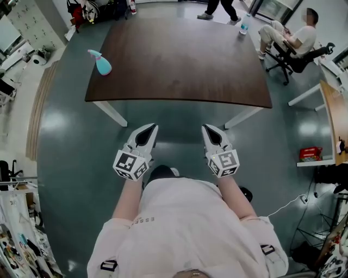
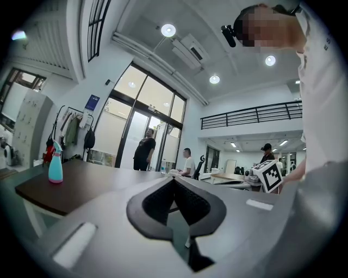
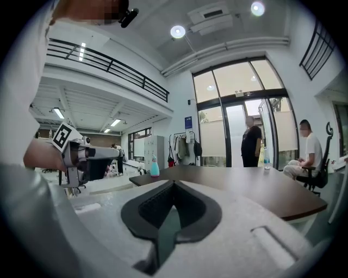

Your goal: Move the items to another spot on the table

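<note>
A teal spray bottle [image 1: 100,63] stands on the dark brown table [image 1: 179,70] near its left edge; it also shows in the left gripper view [image 2: 55,163] and small in the right gripper view [image 3: 154,166]. Both grippers are held side by side in front of the person's chest, short of the table's near edge and well apart from the bottle. My left gripper [image 1: 150,128] has its jaws together with nothing between them. The right gripper [image 1: 209,128] is likewise shut and empty.
A person sits on an office chair [image 1: 293,51] at the far right beyond the table, with a bottle [image 1: 244,24] on the floor nearby. Another person stands behind the far edge [image 1: 217,10]. A side desk [image 1: 334,117] is at the right. Grey floor lies around the table.
</note>
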A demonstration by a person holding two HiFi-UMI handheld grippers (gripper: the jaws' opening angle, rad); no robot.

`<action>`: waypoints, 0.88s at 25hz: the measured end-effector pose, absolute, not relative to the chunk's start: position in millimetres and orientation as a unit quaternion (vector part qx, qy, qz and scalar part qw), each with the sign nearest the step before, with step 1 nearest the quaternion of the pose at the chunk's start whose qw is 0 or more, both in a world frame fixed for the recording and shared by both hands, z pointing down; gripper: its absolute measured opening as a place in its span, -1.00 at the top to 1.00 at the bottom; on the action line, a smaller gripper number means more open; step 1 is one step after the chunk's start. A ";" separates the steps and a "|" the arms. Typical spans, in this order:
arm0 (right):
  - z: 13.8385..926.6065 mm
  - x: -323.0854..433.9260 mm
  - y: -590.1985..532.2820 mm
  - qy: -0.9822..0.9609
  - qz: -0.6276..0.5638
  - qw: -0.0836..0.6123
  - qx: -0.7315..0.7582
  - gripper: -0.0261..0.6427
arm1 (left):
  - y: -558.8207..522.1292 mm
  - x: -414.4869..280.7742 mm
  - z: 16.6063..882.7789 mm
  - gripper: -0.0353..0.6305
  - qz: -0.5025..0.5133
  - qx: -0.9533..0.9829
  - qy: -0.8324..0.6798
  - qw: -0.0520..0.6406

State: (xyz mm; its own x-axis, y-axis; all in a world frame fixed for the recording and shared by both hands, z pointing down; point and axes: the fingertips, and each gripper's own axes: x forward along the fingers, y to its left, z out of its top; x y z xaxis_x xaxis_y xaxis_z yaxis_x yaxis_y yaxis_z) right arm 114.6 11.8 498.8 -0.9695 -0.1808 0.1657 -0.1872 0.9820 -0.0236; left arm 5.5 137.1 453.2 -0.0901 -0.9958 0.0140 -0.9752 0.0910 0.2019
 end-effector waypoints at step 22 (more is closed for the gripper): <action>506.9 -31.4 16.0 -0.994 0.033 0.099 -0.001 0.94 | 196.8 -128.8 463.8 0.85 -0.084 0.549 -0.827 0.080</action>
State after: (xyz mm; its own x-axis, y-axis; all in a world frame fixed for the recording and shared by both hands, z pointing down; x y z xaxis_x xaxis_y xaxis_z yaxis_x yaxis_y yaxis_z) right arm -31.4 16.0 506.9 -0.9803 0.0095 0.1973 -0.0038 0.9978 -0.0668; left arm -128.8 196.8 463.8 -0.3834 -0.9227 0.0394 -0.8958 0.3820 0.2271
